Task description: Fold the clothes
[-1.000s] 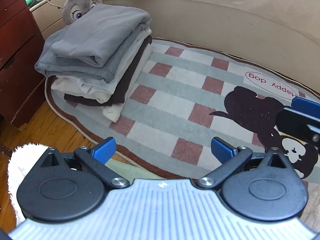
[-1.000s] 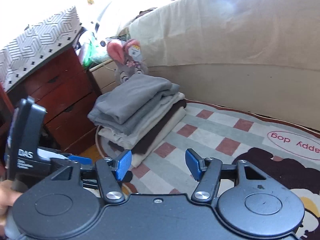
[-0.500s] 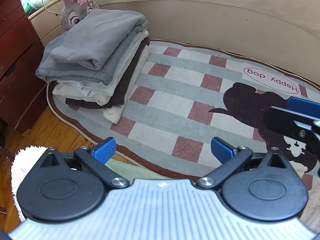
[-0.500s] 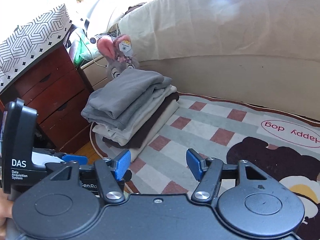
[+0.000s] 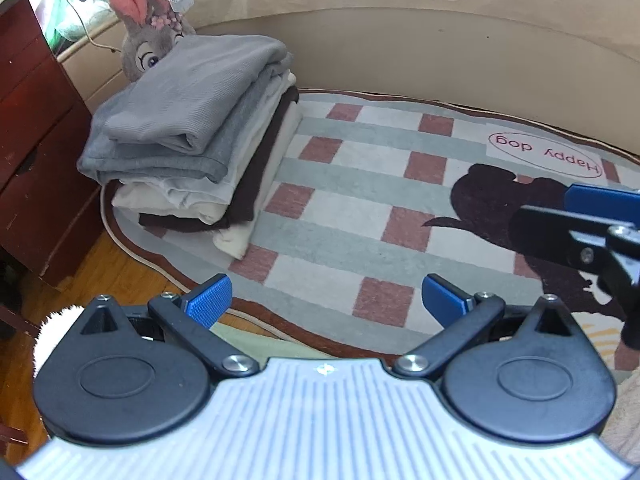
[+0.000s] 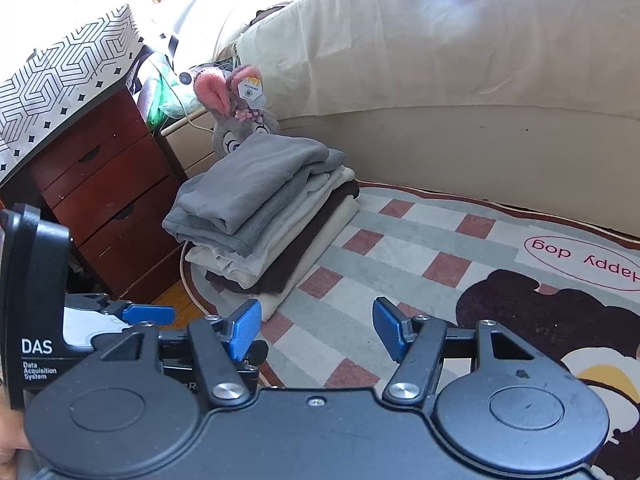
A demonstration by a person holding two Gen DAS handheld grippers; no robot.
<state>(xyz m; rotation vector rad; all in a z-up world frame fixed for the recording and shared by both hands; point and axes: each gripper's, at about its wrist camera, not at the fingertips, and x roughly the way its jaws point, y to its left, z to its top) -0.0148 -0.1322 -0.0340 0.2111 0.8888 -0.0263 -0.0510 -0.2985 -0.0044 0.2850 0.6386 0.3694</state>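
The left gripper (image 5: pixel 326 298) is spread wide and holds nothing, above the near edge of the checked rug (image 5: pixel 372 200). The right gripper (image 6: pixel 316 326) is also wide and empty. The stack of folded clothes (image 5: pixel 196 136) lies on the far left part of the rug (grey pieces on top, a dark one lower), just beside the wooden drawers (image 5: pixel 36 128). A plush rabbit (image 5: pixel 150 28) sits behind the stack.

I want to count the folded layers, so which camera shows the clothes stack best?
The left wrist view: the clothes stack sits closer and larger, layer edges distinct. The right wrist view shows it whole but smaller.
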